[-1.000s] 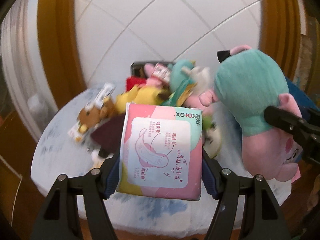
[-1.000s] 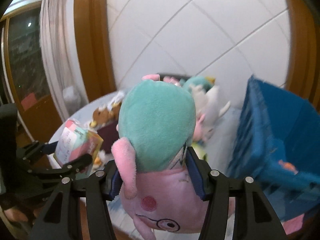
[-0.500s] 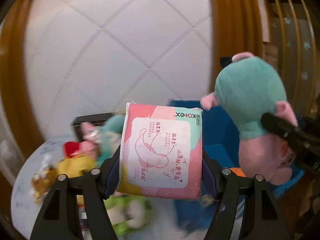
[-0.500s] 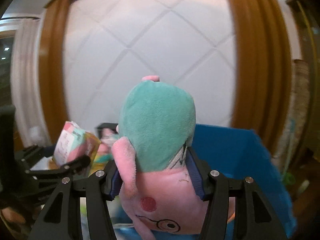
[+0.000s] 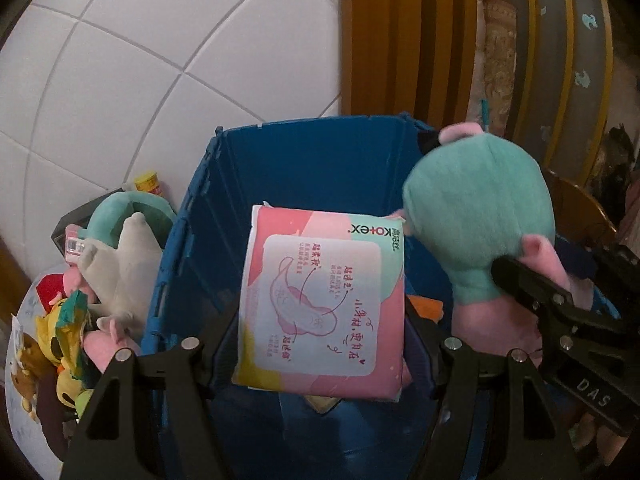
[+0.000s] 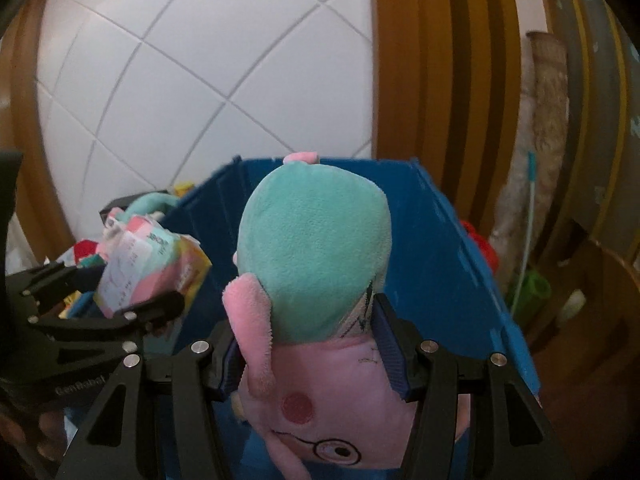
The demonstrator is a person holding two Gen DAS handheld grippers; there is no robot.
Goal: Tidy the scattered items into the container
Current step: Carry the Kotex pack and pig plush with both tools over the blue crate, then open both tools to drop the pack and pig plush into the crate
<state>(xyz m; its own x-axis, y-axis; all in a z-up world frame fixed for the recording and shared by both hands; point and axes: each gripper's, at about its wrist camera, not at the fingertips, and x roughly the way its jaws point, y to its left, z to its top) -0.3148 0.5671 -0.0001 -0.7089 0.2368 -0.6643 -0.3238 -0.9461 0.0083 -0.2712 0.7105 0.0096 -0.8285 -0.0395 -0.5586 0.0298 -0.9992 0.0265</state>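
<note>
Two grippers over blue bin point(image 5: 316, 168), left gripper point(image 5: 320, 336) clamping pink pad pack point(image 5: 324, 300), right gripper point(image 6: 308, 356) clamping teal-dressed pig plush point(image 6: 316, 264)

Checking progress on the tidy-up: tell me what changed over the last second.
Both grippers swung from over the table to above the blue bin. The left gripper still clamps the pad pack, and the right gripper still clamps the pig plush. Nothing released; the toy pile stays put.

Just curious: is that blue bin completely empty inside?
No. In the left wrist view, an orange item already lies at the bottom of the blue bin.
</note>
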